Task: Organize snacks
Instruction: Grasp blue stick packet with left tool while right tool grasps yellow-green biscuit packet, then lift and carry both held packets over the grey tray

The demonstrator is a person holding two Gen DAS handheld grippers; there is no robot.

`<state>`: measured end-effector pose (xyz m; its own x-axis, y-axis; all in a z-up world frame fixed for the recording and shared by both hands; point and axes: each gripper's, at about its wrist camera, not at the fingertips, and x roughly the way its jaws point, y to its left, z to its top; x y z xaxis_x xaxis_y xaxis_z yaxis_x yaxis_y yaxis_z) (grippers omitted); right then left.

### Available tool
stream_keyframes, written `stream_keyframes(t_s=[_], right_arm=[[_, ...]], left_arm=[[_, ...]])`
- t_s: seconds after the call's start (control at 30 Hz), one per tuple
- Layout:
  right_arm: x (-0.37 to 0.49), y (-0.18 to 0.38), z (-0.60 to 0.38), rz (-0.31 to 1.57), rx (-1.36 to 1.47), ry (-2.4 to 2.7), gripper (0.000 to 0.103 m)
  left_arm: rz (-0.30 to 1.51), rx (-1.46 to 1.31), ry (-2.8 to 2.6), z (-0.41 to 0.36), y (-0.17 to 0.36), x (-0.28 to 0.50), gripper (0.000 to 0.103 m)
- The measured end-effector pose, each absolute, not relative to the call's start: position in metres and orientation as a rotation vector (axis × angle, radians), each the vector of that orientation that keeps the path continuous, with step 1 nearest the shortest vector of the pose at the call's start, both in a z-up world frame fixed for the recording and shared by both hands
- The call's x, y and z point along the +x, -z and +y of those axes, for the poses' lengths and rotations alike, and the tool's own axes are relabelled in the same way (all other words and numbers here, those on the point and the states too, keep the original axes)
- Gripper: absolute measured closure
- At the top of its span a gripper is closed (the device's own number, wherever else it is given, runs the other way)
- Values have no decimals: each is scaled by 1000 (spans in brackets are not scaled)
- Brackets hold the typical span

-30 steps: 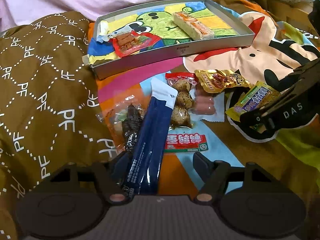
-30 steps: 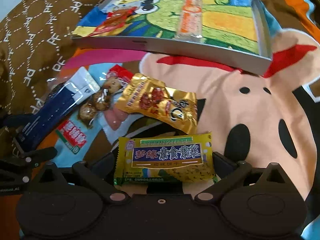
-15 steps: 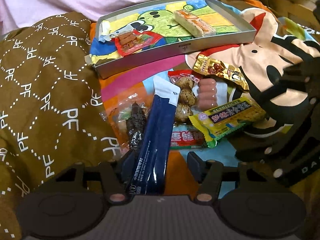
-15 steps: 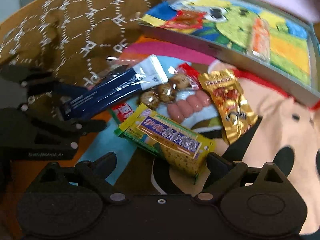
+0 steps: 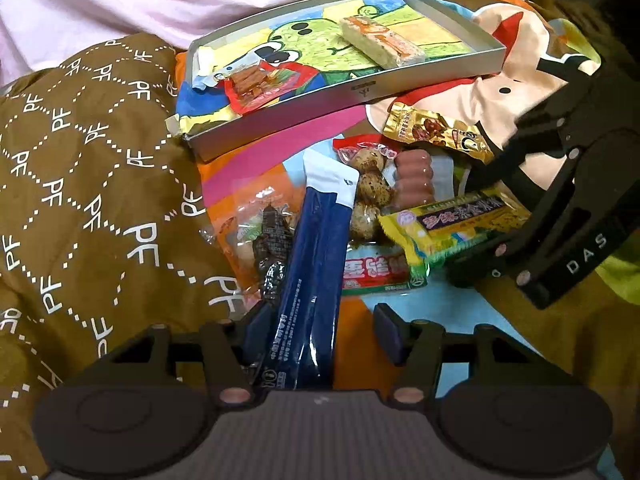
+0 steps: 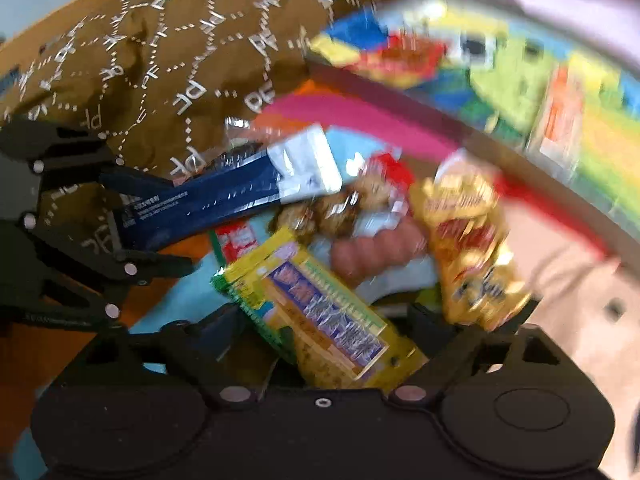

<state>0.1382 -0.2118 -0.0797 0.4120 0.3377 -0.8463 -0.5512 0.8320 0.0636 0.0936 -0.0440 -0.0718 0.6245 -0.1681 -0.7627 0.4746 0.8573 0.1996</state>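
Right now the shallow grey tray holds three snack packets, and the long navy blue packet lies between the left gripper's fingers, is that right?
Not quite: the shallow grey tray holds two packets, not three, a red one and a pale orange bar, as the left wrist view shows. The long navy blue packet does lie between the left gripper fingers.

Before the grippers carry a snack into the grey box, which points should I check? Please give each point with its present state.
1. Yellow packet sits between the right gripper fingers: ok.
2. Right grip is firm: cannot tell, view blurred.
3. Blue stick pack lies between the left gripper fingers: ok.
4. Left jaws closed on it: not ok, gap on the right side.
5. Grey box has free floor: ok.
6. Gold packet clear of the right gripper: cannot tell.
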Motion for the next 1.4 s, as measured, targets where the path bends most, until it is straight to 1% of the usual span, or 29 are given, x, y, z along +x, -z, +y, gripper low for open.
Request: stream_keyframes(t_s=[0.07, 0.13, 0.27, 0.33, 0.4, 0.47, 0.6, 0.67, 0.77, 0.83, 0.9, 0.93, 0.97, 1.17, 1.27, 1.4], right_arm=[[135, 79, -211, 1030, -246, -569, 21], [127, 74, -210, 1042, -261, -593, 24], [115, 71, -207, 1032, -265, -613, 24], [114, 74, -203, 1026, -282, -592, 24], [116, 77, -196, 1012, -300, -580, 25], [115, 78, -191, 993, -325, -577, 28], [111, 79, -187, 964, -354, -568, 34], [108, 79, -182, 951, -370, -563, 40], [103, 79, -176, 920, -409, -570, 46], [100, 79, -173, 911, -422, -566, 47], [98, 78, -172, 903, -428, -560, 48], [98, 77, -171, 897, -431, -558, 52], [96, 77, -171, 887, -443, -552, 53], [87, 77, -163, 825, -537, -541, 53], [83, 78, -160, 792, -584, -534, 54], [70, 84, -149, 687, -759, -513, 55]], left_arm=[[818, 417, 379, -45, 72, 93, 42], [814, 433, 378, -46, 72, 92, 42], [801, 477, 373, -50, 75, 90, 42], [789, 499, 362, -51, 76, 88, 46], [778, 514, 341, -51, 77, 89, 56], [773, 515, 330, -50, 77, 90, 61], [773, 509, 325, -48, 77, 90, 61], [765, 529, 322, -50, 78, 88, 62], [750, 565, 317, -54, 81, 86, 62], [745, 580, 314, -55, 82, 85, 63], [741, 596, 311, -56, 82, 84, 66], [738, 602, 306, -57, 82, 84, 67], [736, 605, 303, -57, 82, 83, 68], [735, 581, 296, -54, 81, 82, 75], [736, 555, 297, -53, 79, 82, 76], [736, 543, 296, -53, 79, 81, 77]])
